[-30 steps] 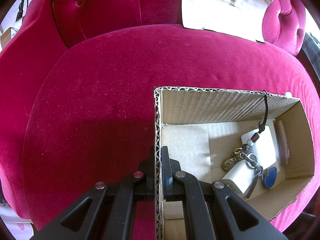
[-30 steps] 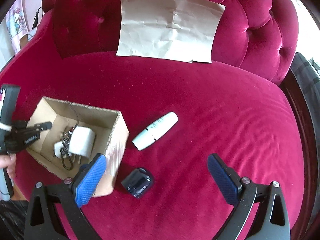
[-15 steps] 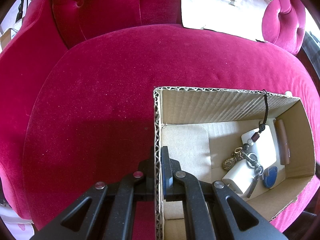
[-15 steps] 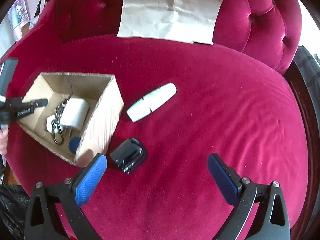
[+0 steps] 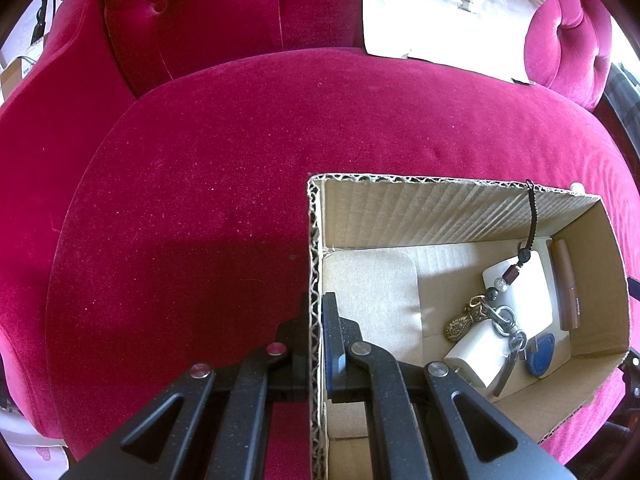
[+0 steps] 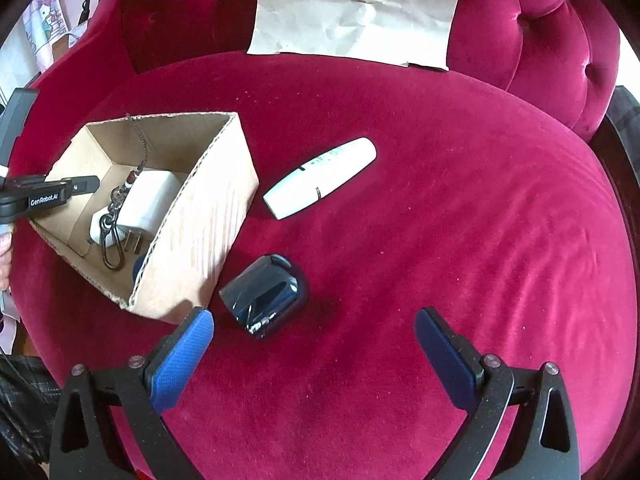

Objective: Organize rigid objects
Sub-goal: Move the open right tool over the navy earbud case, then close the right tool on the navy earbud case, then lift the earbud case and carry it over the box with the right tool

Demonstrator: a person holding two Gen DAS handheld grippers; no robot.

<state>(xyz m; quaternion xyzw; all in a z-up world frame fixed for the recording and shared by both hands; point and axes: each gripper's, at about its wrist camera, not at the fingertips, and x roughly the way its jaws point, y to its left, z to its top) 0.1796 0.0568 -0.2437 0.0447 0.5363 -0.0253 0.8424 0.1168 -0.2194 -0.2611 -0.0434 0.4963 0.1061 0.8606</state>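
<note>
Dark case [image 6: 266, 294]: laid on the red sofa seat [image 6: 440, 220], just beside the cardboard box [image 6: 208, 216]
White tube [image 6: 320, 178]: laid on the seat, beyond the case
Box contents: white chargers [image 5: 478, 354], keyring [image 5: 502, 318]; blue tag
Right gripper [image 6: 314, 338]: jaws spread wide, nothing held; poised near the case
Left gripper [image 5: 316, 336]: jaws clenched on the box wall

Crimson velvet seat cushion [image 6: 440, 208], open cardboard box [image 6: 208, 216] resting at its left, white capped tube [image 6: 320, 178] lying beside the box, dark glossy rounded case [image 6: 266, 294] near the box corner
</note>
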